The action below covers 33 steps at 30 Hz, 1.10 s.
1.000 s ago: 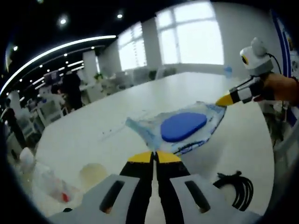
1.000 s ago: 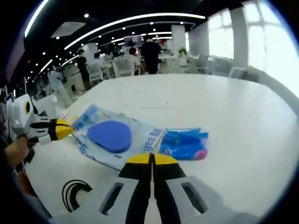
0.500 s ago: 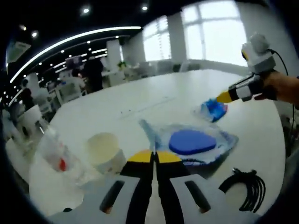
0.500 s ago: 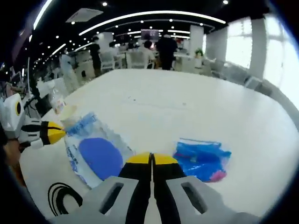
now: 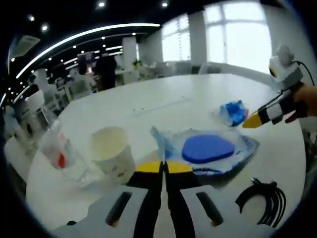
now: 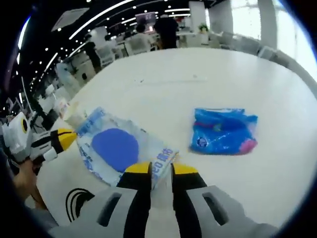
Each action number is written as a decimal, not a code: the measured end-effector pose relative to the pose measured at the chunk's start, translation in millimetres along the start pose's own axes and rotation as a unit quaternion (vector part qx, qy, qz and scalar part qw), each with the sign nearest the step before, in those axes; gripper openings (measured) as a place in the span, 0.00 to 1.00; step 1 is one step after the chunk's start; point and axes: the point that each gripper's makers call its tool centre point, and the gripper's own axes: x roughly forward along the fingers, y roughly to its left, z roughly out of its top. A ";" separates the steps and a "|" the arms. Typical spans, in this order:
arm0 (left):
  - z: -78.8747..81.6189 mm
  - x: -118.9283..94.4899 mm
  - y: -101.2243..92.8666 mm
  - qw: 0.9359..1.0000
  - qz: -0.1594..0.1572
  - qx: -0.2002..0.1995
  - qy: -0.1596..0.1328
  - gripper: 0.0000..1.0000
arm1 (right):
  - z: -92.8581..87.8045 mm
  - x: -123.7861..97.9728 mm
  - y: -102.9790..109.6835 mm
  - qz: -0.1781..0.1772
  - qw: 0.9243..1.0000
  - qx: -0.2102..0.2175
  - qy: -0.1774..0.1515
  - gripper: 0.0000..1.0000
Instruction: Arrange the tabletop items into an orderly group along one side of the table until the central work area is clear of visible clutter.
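Right hand-held gripper (image 6: pixel 161 169) jaws parted since half-second ago, straddling corner of clear bag (image 6: pixel 121 148) with blue pad, flat on tabletop (image 6: pixel 198 89). Left hand-held gripper (image 5: pixel 164 166) jaws together at bag edge. Blue packet (image 6: pixel 225 131) lies near.

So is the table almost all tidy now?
Not yet. The flat pouch with the blue disc, the small blue packet, the paper cup, the clear bottle and the black cable all lie loose on the table. The right tool is open at the pouch's edge; the left tool is shut, empty.
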 end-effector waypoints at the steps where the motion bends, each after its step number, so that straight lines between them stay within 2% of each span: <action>1: -0.4 0.0 -0.1 1.000 0.000 0.000 0.001 0.00 | -4.7 -0.1 0.9 -0.001 1.000 0.001 0.005 0.19; 5: -1.8 0.5 1.1 1.000 0.001 -0.006 0.003 0.00 | -20.5 3.5 4.2 0.008 0.999 0.019 0.026 0.23; 11: -3.4 0.9 0.7 1.000 -0.001 -0.011 0.007 0.00 | -38.7 11.0 8.3 0.021 0.997 0.059 0.050 0.20; 17: -5.7 2.3 -0.1 1.000 -0.003 -0.012 0.010 0.00 | -36.1 12.1 15.6 0.036 0.996 0.070 0.046 0.05; 24: -6.4 -3.6 -0.8 1.000 -0.005 -0.011 0.010 0.00 | -33.0 8.9 19.7 0.043 0.997 0.052 0.045 0.01; 33: 0.8 -9.2 1.3 1.000 -0.007 -0.014 -0.004 0.00 | -3.9 4.0 18.5 0.030 0.999 -0.008 0.017 0.01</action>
